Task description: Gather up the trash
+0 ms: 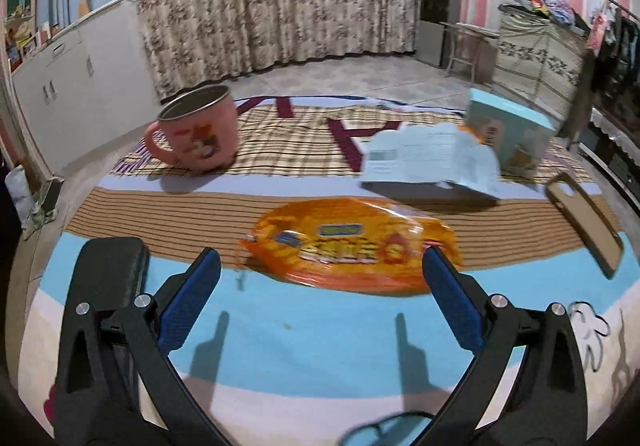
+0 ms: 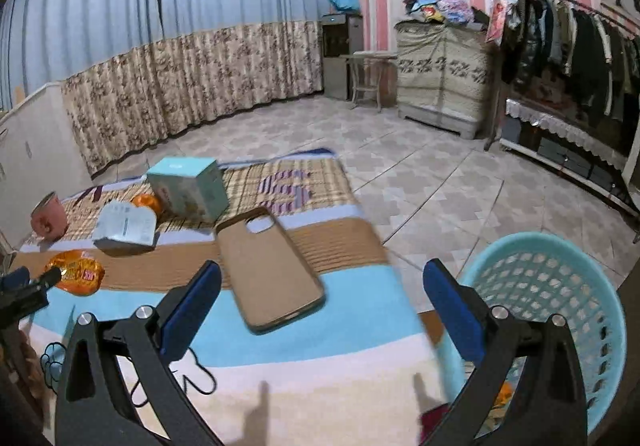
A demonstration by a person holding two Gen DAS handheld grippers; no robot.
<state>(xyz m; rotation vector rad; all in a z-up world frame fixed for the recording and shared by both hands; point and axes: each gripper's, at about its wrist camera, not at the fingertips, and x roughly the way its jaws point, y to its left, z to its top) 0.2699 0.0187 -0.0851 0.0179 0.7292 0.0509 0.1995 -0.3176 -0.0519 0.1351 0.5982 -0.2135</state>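
Observation:
An orange snack wrapper [image 1: 352, 242] lies flat on the striped cloth just ahead of my left gripper [image 1: 320, 266], which is open and empty, its blue pads on either side of the wrapper's near edge. The wrapper also shows in the right wrist view [image 2: 78, 272], with the left gripper's tip beside it. A torn pale-blue paper packet [image 1: 432, 160] lies behind it. My right gripper [image 2: 322, 280] is open and empty above the cloth's right edge. A light-blue plastic basket [image 2: 560, 310] stands on the floor at the right, with some orange and red bits inside.
A pink mug [image 1: 196, 128] stands at the back left. A teal box [image 1: 512, 134] stands at the back right with an orange [image 2: 146, 204] beside it. A tan phone case [image 2: 270, 266] lies near the right gripper. Tiled floor, curtains and a clothes rack [image 2: 568, 58] surround the cloth.

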